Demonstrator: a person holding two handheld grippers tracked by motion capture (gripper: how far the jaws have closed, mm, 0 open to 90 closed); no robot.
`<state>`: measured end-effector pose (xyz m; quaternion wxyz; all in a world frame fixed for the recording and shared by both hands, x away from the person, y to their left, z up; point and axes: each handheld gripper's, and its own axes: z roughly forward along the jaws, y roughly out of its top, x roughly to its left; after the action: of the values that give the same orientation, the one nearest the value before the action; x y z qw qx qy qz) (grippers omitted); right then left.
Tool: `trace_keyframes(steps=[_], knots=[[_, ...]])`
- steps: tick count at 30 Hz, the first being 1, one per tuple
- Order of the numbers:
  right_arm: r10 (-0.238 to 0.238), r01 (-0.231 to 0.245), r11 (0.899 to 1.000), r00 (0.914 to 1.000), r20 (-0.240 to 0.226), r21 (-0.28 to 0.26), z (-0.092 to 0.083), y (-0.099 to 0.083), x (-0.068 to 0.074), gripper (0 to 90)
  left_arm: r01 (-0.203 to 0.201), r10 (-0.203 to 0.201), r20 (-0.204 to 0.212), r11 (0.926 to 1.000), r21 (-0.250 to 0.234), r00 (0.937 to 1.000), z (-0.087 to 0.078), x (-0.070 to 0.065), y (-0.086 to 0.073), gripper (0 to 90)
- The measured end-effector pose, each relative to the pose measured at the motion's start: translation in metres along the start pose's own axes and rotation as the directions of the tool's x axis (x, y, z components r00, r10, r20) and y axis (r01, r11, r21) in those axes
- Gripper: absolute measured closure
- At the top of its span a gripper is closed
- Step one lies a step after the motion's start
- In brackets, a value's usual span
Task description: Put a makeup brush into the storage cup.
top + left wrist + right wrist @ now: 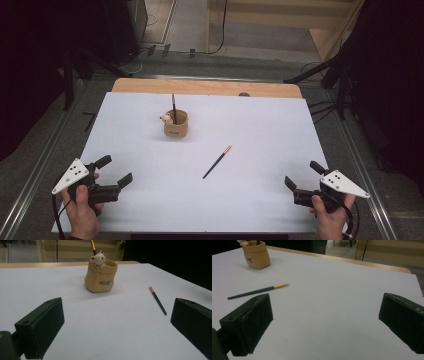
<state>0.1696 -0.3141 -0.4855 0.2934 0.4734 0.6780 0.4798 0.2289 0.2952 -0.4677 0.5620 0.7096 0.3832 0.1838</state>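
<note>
The left tool (114, 172) sits at the near left corner of the white-covered counter (260, 200), its black jaws spread wide with nothing between them. The right tool (303, 179) mirrors it at the near right corner, jaws likewise spread and empty. Both are well apart from anything they could grasp.

Between the two tools, out toward the middle of the counter, lies a slim dark pencil-like brush with a gold ferrule and a pale tip (217, 162). It lies flat, alone, on bare white surface. Farther back stands a tan sack-shaped ceramic holder with a small bear figure on its rim (175, 124), and another dark brush with an orange band (173, 106) stands upright in it.

The lying brush's long axis runs diagonally: its dark plain end points toward the person and slightly left, its gold ferrule and tip point away and to the right.

Judging the risks: the brush is thin and flat on a smooth surface, so jaws closing across it may scrape the counter or roll it away. A grasp near one end would likely let it tilt. Dropping it into the holder carelessly could knock the light holder over or jam against the brush already inside.
</note>
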Motion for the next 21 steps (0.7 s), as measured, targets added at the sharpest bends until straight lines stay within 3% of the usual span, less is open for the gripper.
trace_keyframes(steps=[11,21], knots=[[0.000,0.000,1.000,0.9998,0.020,-0.016,0.000,0.001,0.002,2.2,0.010,-0.010,-0.005,0.9999,-0.008,0.9999,-0.002,0.003,-0.001,0.0],[0.011,-0.011,1.000,0.9994,-0.032,-0.009,0.005,0.013,0.005,2.1,0.014,-0.014,-0.002,0.9998,-0.016,0.9999,-0.004,0.005,0.000,0.0]])
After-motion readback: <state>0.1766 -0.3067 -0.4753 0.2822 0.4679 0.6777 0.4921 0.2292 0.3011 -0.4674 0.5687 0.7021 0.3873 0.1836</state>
